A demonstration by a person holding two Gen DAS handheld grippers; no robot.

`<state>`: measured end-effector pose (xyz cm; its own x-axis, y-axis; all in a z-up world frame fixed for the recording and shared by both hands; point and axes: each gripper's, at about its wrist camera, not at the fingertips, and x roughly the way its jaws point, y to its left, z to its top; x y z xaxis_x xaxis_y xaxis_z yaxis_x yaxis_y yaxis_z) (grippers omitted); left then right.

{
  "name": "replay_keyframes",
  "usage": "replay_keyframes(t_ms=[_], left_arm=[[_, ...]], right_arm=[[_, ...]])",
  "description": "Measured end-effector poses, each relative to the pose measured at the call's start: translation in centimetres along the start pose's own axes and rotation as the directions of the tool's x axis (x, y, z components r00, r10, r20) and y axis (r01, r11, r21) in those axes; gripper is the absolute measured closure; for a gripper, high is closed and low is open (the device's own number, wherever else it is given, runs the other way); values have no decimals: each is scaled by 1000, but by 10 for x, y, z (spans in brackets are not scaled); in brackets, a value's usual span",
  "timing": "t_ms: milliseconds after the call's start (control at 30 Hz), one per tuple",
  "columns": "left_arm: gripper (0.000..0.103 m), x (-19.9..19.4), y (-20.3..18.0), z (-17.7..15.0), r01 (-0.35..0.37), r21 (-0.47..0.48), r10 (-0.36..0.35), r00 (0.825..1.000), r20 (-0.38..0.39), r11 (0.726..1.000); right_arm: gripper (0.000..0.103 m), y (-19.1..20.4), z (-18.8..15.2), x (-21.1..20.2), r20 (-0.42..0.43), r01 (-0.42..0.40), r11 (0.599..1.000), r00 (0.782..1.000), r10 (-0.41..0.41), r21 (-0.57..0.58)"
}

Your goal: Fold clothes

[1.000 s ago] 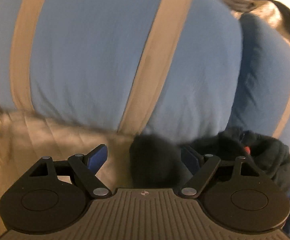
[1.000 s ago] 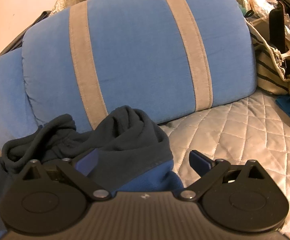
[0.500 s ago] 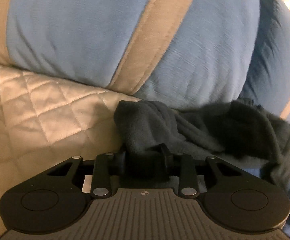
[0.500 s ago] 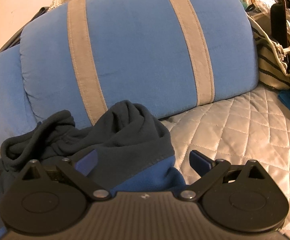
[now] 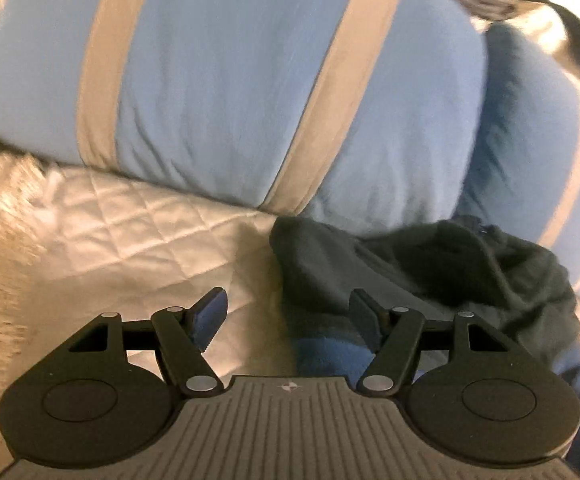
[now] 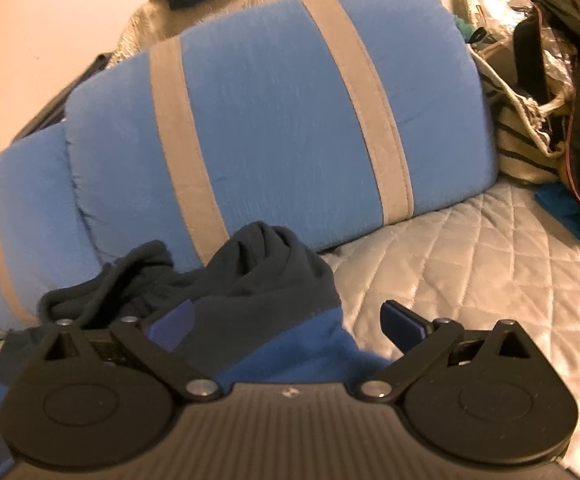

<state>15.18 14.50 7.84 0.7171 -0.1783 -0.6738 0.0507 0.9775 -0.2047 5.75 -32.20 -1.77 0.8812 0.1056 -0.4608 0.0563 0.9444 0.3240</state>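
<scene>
One crumpled garment (image 5: 430, 272), dark grey with a blue panel, lies on a pale quilted bedspread (image 5: 138, 232) against two blue pillows, each crossed by tan bands. In the left wrist view the large pillow (image 5: 226, 80) fills the upper frame and the second pillow (image 5: 530, 152) shows at the right edge; in the right wrist view the large pillow (image 6: 274, 120) sits at centre and the second one (image 6: 22, 216) at the left. One pile of bags and cords (image 6: 550, 80) crowds the upper right of the right wrist view, blurred and hard to sort.

There are two grippers, each with two blue-padded fingers. The left gripper (image 5: 290, 316) has its jaws parting; the garment's left edge lies between them, low and right of centre, with the right finger (image 5: 364, 320) over the cloth and the left finger (image 5: 210, 314) over bare quilt. Neither pad presses the fabric.

The right gripper (image 6: 290, 320) stands wide open. The garment occupies the lower left and centre of its frame, its blue panel reaching between the fingers; the left finger (image 6: 172, 326) lies over the grey cloth, the right finger (image 6: 404, 322) over the quilt, clear of the garment.
</scene>
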Motion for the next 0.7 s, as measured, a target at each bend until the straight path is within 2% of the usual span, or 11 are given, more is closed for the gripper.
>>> replay_keyframes(t_ms=[100, 233, 333, 433, 500, 567, 700], left_arm=[[36, -31, -8, -5, -6, 36, 5, 999, 37, 999], [35, -95, -11, -6, -6, 82, -1, 997, 79, 997], [28, -146, -9, -1, 2, 114, -16, 992, 122, 993], [28, -199, -5, 9, 16, 131, -37, 986, 160, 991], [27, -235, -5, 18, 16, 130, -40, 981, 190, 991], [26, -269, -6, 25, 19, 134, -49, 974, 220, 991], [16, -328, -13, 29, 29, 152, -71, 958, 279, 988]], right_arm=[[0, -6, -7, -23, -21, -47, 999, 999, 47, 5], [0, -16, -5, -54, -59, -79, 997, 995, 78, -22], [0, -26, 4, -81, -98, -88, 995, 992, 83, -46], [0, -37, 27, -117, -133, -102, 994, 987, 96, -44], [0, -44, 50, -149, -125, -108, 993, 987, 101, -49], [0, -45, 75, -185, -97, -115, 991, 989, 108, -73], [0, -46, 125, -265, -14, -133, 983, 991, 133, -129]])
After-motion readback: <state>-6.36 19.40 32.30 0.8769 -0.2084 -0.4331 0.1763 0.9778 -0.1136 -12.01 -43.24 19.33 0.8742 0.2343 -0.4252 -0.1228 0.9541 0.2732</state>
